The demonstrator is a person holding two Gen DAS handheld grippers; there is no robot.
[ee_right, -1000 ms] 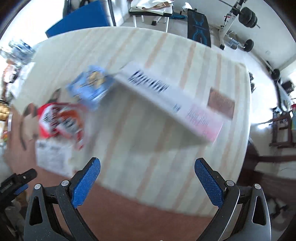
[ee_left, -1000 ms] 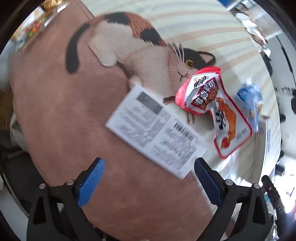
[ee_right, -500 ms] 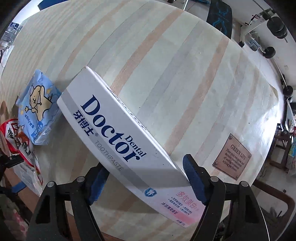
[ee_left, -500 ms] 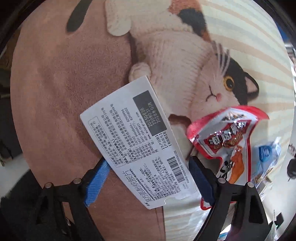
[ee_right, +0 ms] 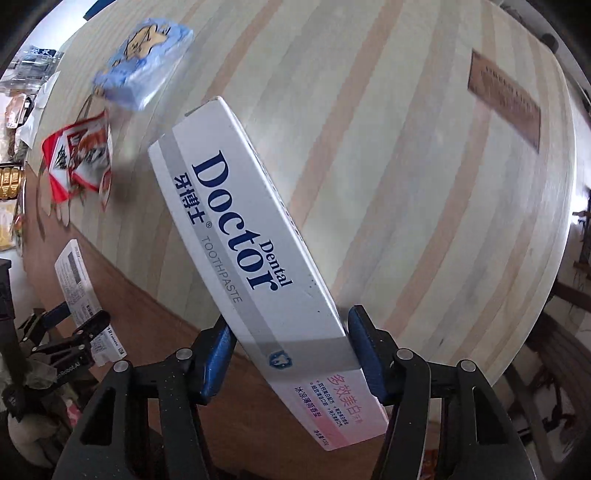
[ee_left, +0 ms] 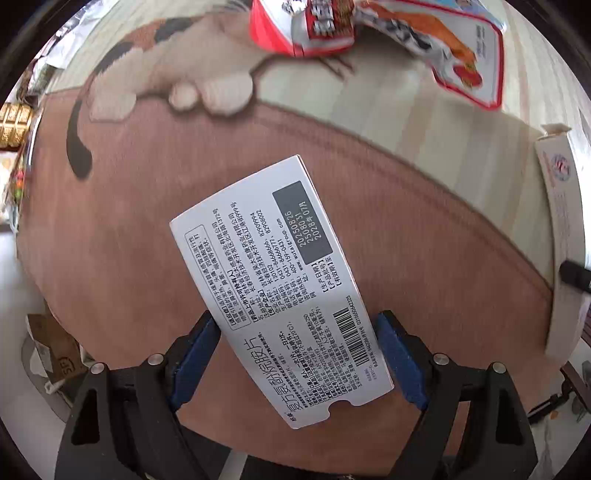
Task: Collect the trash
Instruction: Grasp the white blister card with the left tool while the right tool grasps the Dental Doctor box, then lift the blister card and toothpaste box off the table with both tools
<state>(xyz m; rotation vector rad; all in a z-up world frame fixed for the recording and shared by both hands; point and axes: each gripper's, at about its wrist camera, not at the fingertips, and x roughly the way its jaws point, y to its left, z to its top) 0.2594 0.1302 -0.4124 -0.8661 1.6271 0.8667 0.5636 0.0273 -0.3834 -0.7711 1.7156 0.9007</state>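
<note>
Near the rug's point(ee_left: 129, 258) brown border, left gripper point(ee_left: 297, 354) jaws clamp the medicine box point(ee_left: 273, 273) while right gripper point(ee_right: 291, 354) jaws, just closing, pinch the toothpaste box point(ee_right: 251, 266); lift both squarely, preventing twisting.

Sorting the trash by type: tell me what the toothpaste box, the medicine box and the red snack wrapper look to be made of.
Toothpaste box: coated paperboard, slightly glossy; crisp folded edges and flat printed panels.
Medicine box: thin white card, matte; sharp corner and a cut tab notch at its near end.
Red snack wrapper: probably plastic or foil film, shiny; it lies crumpled with bright highlights, though blur leaves the exact film unclear.
</note>
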